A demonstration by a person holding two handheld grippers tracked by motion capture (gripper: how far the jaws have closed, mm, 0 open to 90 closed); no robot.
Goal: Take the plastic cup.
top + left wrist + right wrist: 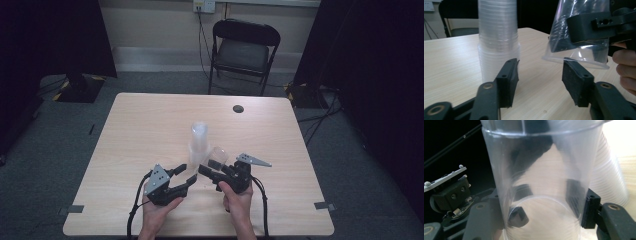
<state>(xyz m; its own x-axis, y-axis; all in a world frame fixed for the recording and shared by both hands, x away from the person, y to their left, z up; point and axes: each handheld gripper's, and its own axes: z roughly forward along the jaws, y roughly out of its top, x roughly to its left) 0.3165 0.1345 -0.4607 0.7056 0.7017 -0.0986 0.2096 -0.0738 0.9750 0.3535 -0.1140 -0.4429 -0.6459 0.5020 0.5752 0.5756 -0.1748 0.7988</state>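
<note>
A tall stack of clear plastic cups stands upside down near the middle of the table. My right gripper is shut on a single clear cup, held tilted just right of the stack. In the right gripper view this cup sits between the jaws of my right gripper, with the stack behind it. My left gripper is open at the stack's base. In the left gripper view its jaws hold nothing; the stack rises beyond the left jaw and the held cup's rim hangs above the right jaw.
The wooden table has a dark round cable hole near its far edge. A black folding chair stands behind the table. Dark curtains flank both sides, and cables trail from each gripper toward the near edge.
</note>
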